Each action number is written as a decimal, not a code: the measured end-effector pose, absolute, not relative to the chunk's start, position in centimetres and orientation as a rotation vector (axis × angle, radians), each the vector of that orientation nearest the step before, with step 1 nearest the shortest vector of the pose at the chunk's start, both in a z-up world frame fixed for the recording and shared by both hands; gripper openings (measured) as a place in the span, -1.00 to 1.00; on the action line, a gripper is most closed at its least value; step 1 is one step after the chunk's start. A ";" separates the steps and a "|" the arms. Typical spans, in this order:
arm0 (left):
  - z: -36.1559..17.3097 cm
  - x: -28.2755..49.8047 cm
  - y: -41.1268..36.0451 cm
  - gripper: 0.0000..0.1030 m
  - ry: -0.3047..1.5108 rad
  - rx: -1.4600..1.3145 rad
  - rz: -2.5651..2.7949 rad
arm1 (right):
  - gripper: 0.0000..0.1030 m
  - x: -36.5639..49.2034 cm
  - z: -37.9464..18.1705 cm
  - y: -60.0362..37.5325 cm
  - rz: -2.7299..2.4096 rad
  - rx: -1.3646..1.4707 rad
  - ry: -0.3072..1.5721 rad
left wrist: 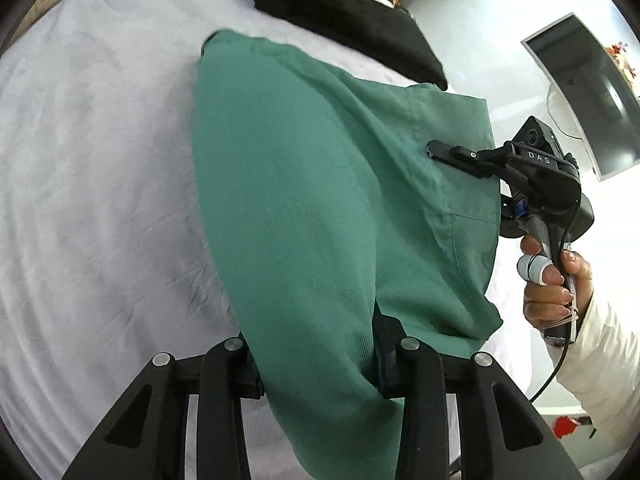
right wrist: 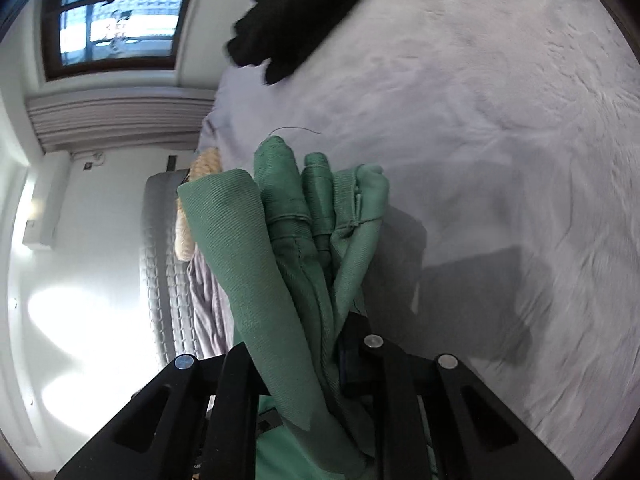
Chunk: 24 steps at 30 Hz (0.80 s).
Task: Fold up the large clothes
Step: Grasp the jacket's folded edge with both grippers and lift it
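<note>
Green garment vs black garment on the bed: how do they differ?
The green garment is lifted, clamped in both the left gripper and the right gripper; the black garment lies untouched at the bed's far edge. Green hangs bunched in folds; black lies flat. Both are cloth.

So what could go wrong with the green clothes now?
The right gripper pinches a thick bunch of green cloth, so some layers might slip out. The left gripper holds another part of the same cloth, which hangs in uneven drapes and could land creased on the bed. It might also brush the black garment nearby.
</note>
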<state>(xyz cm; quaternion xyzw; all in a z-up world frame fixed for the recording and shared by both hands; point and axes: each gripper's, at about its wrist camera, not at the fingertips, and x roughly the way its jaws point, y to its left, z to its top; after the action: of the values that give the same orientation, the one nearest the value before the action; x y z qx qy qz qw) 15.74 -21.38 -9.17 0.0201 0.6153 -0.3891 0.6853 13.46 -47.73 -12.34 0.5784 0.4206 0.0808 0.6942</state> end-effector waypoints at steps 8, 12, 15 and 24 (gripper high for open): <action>-6.7 12.0 -12.2 -0.25 1.363 0.065 -0.866 | -0.69 10.8 -9.8 -39.2 0.245 1.281 0.938; -7.8 9.7 -8.4 -0.24 1.408 0.101 -0.809 | -0.69 9.3 -11.3 -34.0 0.250 1.299 0.981; -10.2 7.4 -5.1 -0.13 1.447 0.170 -0.731 | -0.69 8.3 -14.5 -29.6 0.211 1.336 1.065; -10.3 6.8 0.1 0.10 1.409 0.227 -0.654 | 0.29 5.5 -13.7 -28.9 -0.135 1.127 1.183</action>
<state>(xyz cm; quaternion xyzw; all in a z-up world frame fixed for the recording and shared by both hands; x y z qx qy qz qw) 6.81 0.08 -10.26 0.1020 0.6344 -0.2945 0.7074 5.52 -28.92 -13.66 0.5024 0.5276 -0.0600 0.6824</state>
